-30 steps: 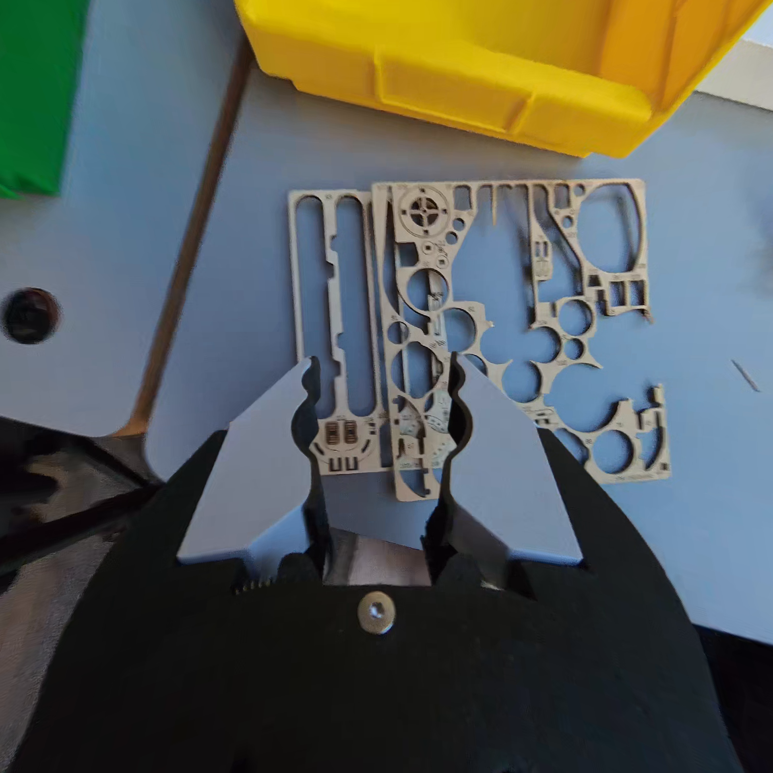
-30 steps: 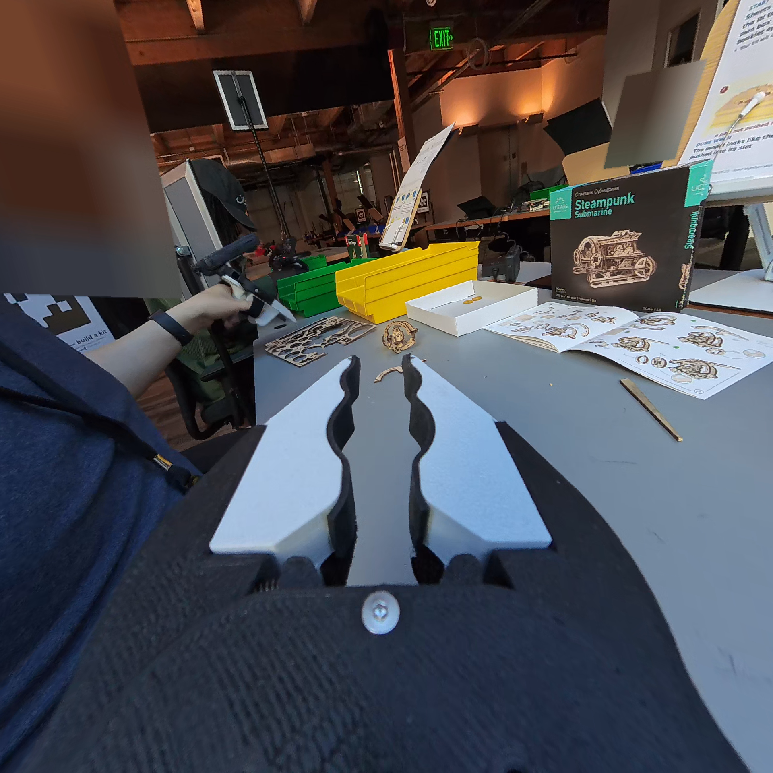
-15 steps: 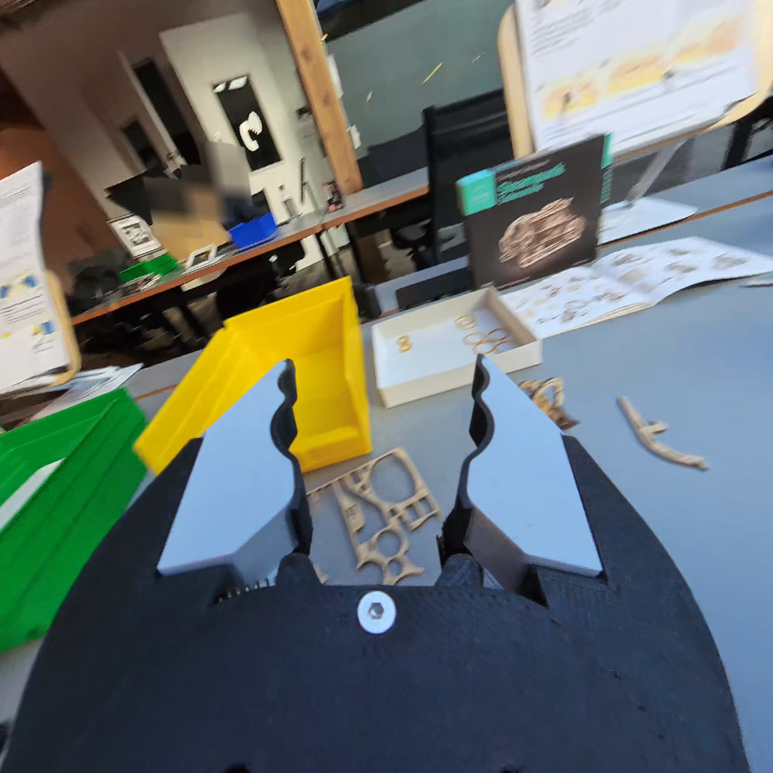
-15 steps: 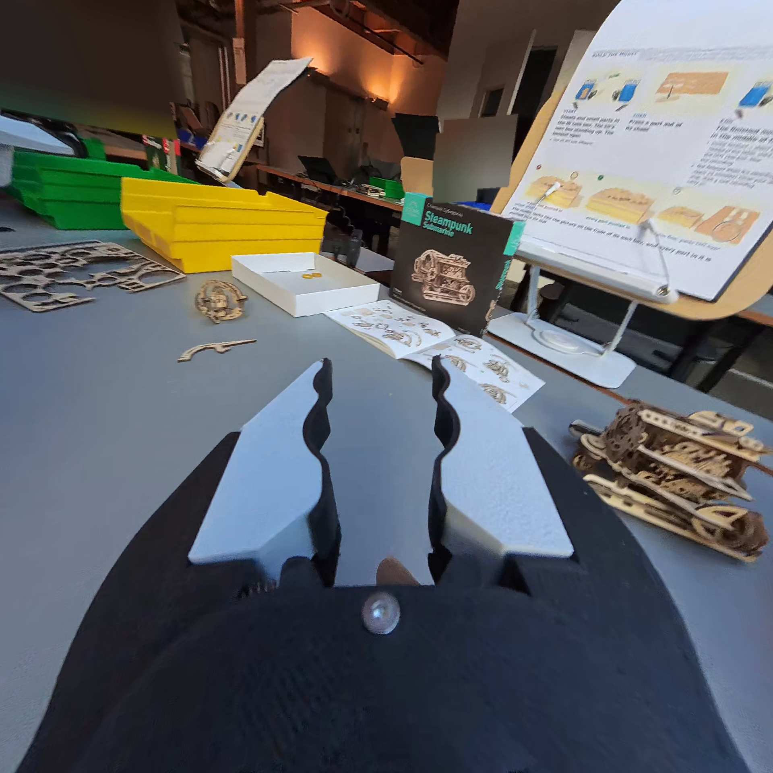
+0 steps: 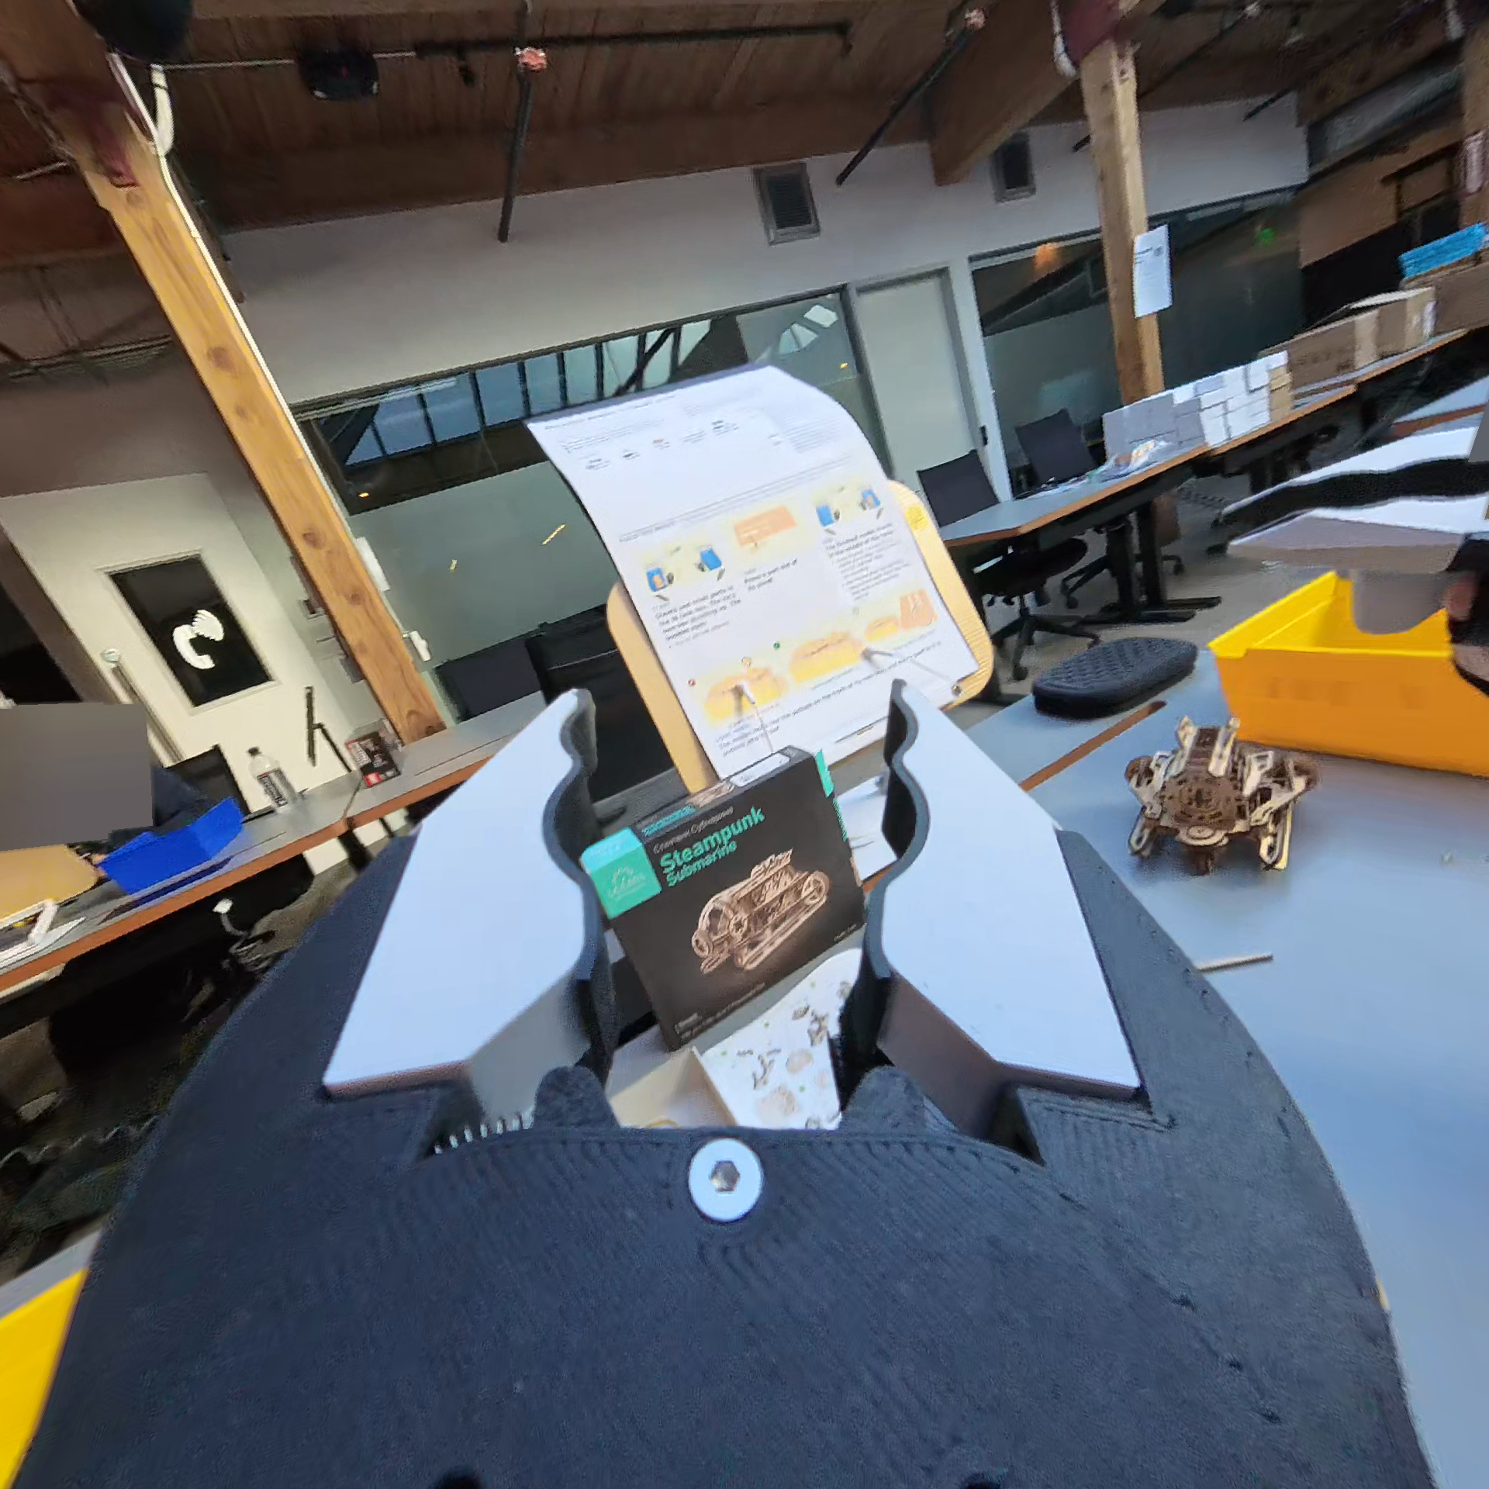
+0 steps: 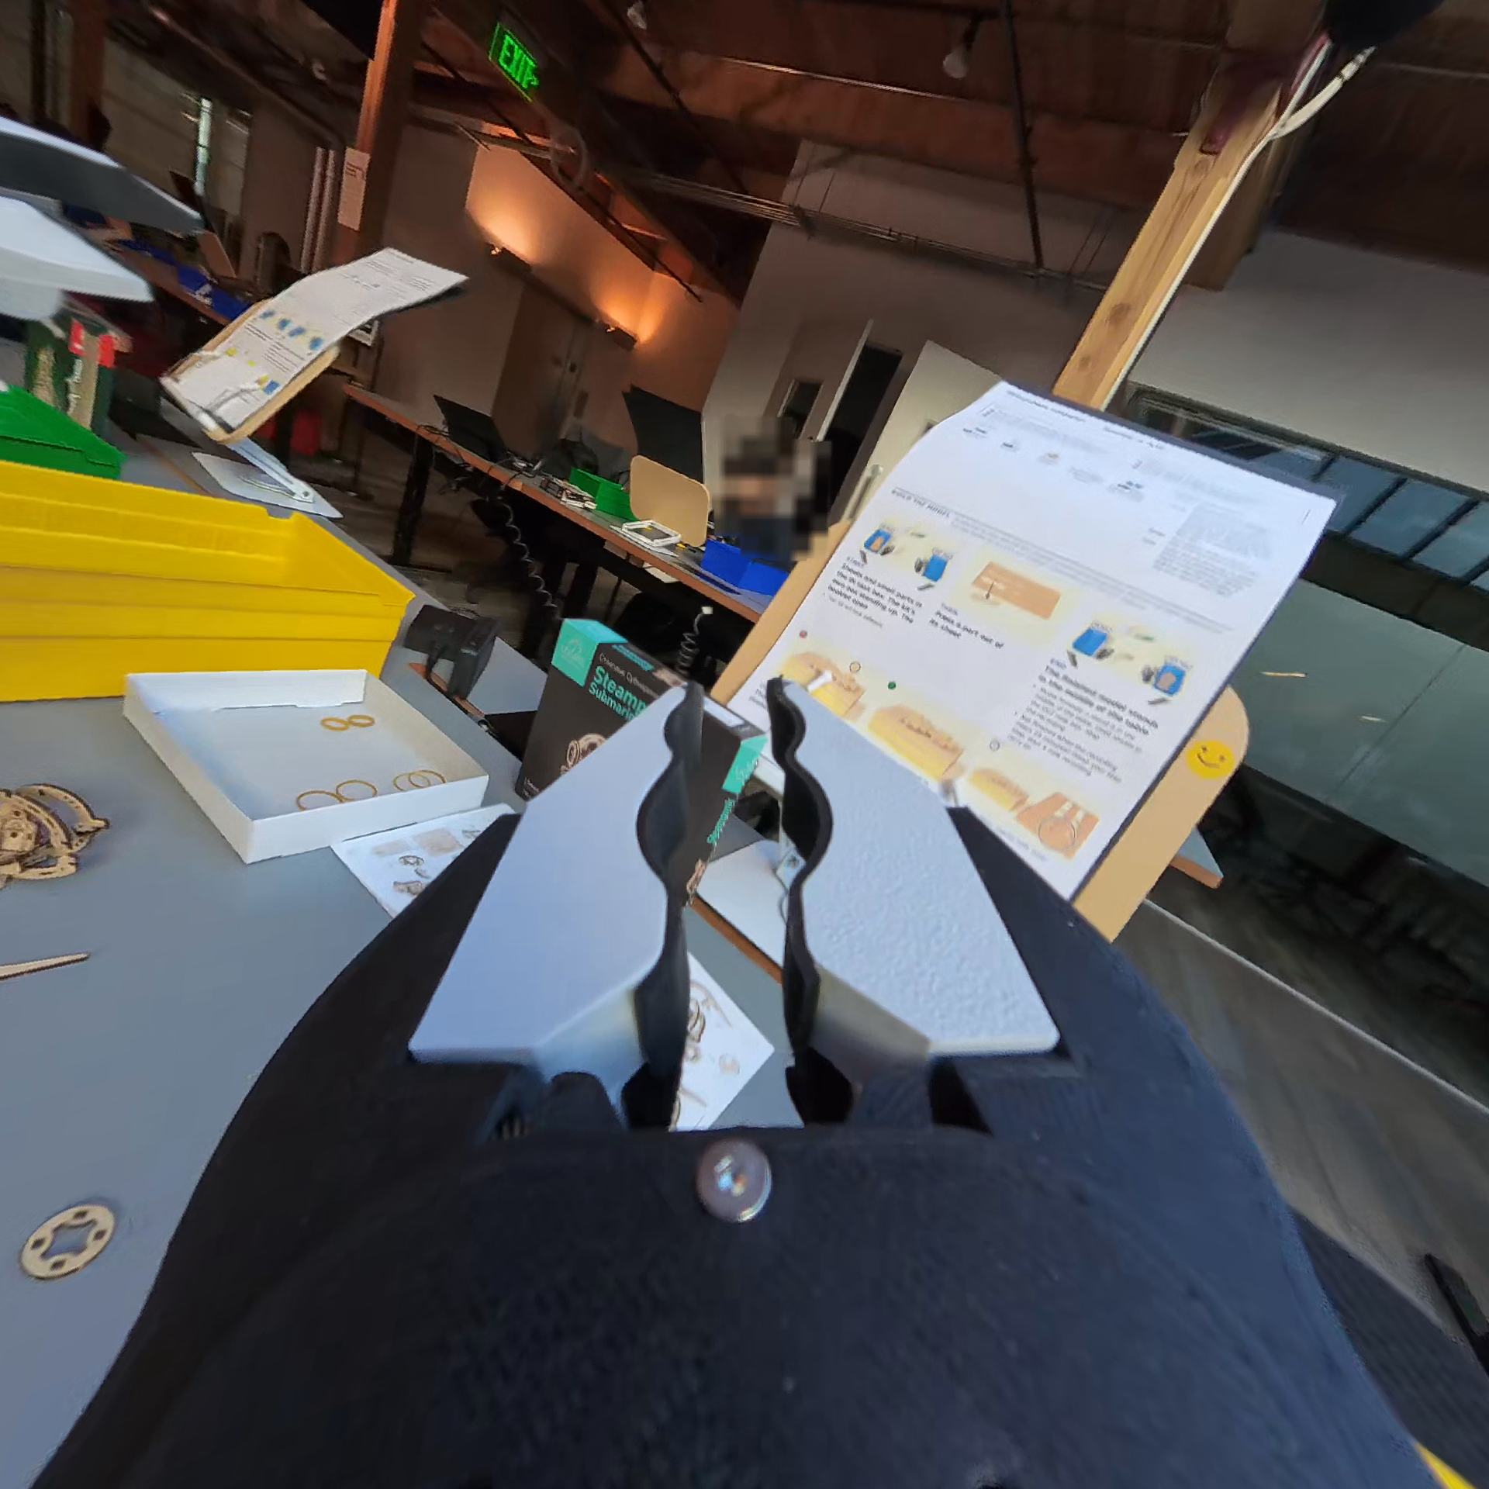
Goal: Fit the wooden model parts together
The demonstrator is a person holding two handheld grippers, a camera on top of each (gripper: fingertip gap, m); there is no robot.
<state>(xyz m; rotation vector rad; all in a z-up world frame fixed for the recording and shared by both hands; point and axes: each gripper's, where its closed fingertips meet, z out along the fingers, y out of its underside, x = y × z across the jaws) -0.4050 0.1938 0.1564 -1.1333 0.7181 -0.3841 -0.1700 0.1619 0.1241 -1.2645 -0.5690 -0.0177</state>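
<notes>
My left gripper [image 5: 737,709] is open and empty, held above the grey table [image 5: 1329,1007] and pointing at the black kit box [image 5: 725,894]. A built wooden model [image 5: 1209,798] stands on the table to its right. My right gripper [image 6: 735,693] is open with a narrow gap and empty, raised over the table's far edge. In the right wrist view, loose wooden parts lie to the left: a part-built piece [image 6: 40,830], a round disc with a cut-out [image 6: 68,1241] and a thin stick [image 6: 40,964]. The right gripper also shows in the left wrist view [image 5: 1370,516], at upper right.
A white tray [image 6: 201,693] holding small gold rings sits by the kit box [image 6: 596,717]. An instruction sheet on a stand [image 6: 1031,644] rises behind it. An open booklet [image 6: 419,862] lies flat. Yellow bins [image 6: 161,580] and a green bin [image 6: 48,435] line the left; another yellow bin [image 5: 1354,685] is right.
My left gripper has lifted off the punched-out wooden sheets, swung up toward the kit box, and its jaws have widened. My right gripper has swung right and upward toward the instruction stand.
</notes>
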